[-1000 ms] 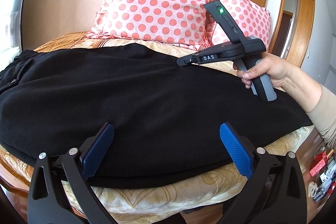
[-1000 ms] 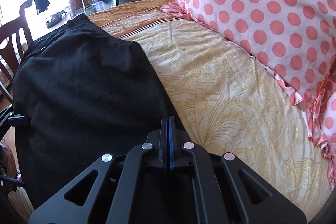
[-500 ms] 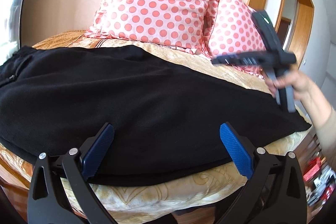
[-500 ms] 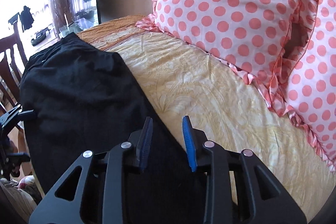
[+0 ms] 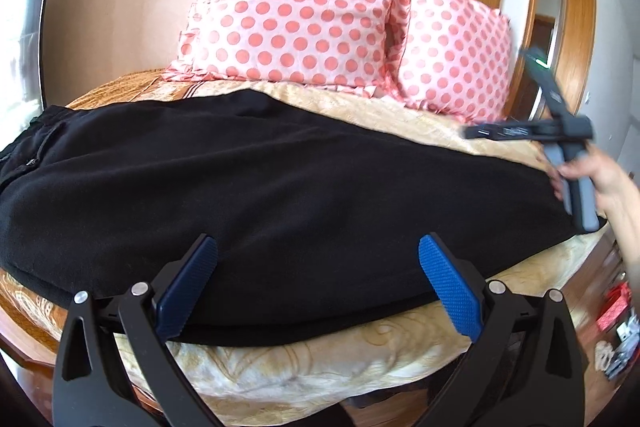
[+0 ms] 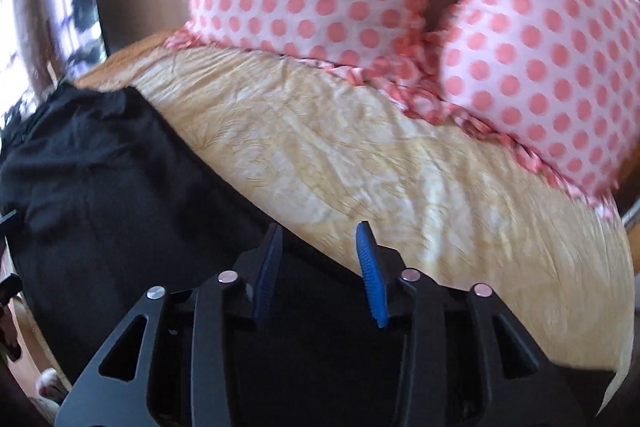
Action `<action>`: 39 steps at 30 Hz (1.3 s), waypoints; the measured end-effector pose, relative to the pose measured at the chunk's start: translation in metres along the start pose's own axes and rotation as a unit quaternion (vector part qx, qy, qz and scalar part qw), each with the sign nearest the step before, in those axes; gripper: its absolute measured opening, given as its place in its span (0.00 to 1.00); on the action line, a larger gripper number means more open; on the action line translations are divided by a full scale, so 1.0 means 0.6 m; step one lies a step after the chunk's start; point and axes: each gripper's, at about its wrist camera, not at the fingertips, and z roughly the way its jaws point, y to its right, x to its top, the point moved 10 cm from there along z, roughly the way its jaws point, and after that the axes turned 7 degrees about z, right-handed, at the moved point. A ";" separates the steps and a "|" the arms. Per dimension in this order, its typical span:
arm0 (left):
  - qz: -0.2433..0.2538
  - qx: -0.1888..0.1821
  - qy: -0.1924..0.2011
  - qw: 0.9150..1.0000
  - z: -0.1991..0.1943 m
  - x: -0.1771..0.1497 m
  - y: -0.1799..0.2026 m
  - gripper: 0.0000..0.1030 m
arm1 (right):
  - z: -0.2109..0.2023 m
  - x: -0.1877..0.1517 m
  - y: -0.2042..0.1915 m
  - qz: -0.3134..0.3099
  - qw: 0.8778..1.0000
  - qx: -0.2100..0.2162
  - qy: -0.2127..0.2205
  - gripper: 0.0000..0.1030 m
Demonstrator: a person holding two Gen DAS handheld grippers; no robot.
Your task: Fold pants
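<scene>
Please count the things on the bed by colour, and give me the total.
Black: 1, the pants
Pink with dots: 2, the large pillow and the small pillow
Total: 3

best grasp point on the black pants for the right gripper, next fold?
Probably the leg-end edge of the black pants, at the corner by the right gripper. They lie flat lengthwise across the bedspread, so the hem is the free end. Come in low from that end. The jaws are opening with no cloth pinched between them.
</scene>
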 end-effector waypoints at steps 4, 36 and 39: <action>0.002 -0.006 0.019 1.000 -0.002 0.013 0.009 0.98 | -0.114 -0.060 0.173 0.157 0.984 -0.068 0.040 0.63; 0.053 0.013 -0.014 0.998 0.042 -0.011 0.028 0.98 | -0.276 -0.342 0.474 0.590 0.795 -0.012 0.142 0.57; 0.053 0.012 -0.014 0.998 0.042 -0.012 0.029 0.98 | -0.260 -0.333 0.452 0.608 0.780 0.046 0.140 0.54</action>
